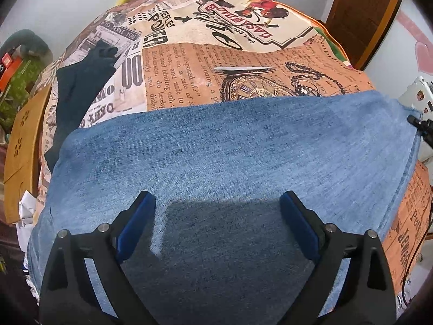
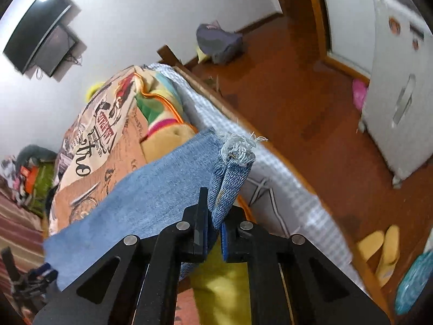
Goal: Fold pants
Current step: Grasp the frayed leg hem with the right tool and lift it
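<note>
Newsprint-pattern bedspread point(image 1: 189, 62) fills the view ahead of our left gripper point(image 1: 217, 203), w/ white wall beyond and a brown door off to the upper right. We're hovering the left gripper over the denim pants point(image 1: 230, 149), fingers spread wide, nothing between the blue pads point(image 1: 136, 224), cloth lying flat right under and ahead of them. Dark garment point(image 1: 78, 86) sits further out to the left on the bedspread.

Over on the right gripper point(image 2: 216, 216), we've got the jaws pressed together on a bunched, frayed hem of the pants point(image 2: 230, 178), fabric sticking up past the fingertips, fringe at the top. Rest of the denim stretches away to the left of that grip, across the bed. Beyond and right of it: checked mattress edge point(image 2: 224, 119), wooden floor point(image 2: 297, 81), yellow slippers point(image 2: 384, 246), white fridge point(image 2: 400, 94). TV point(image 2: 40, 29) up on the wall, far upper left.
</note>
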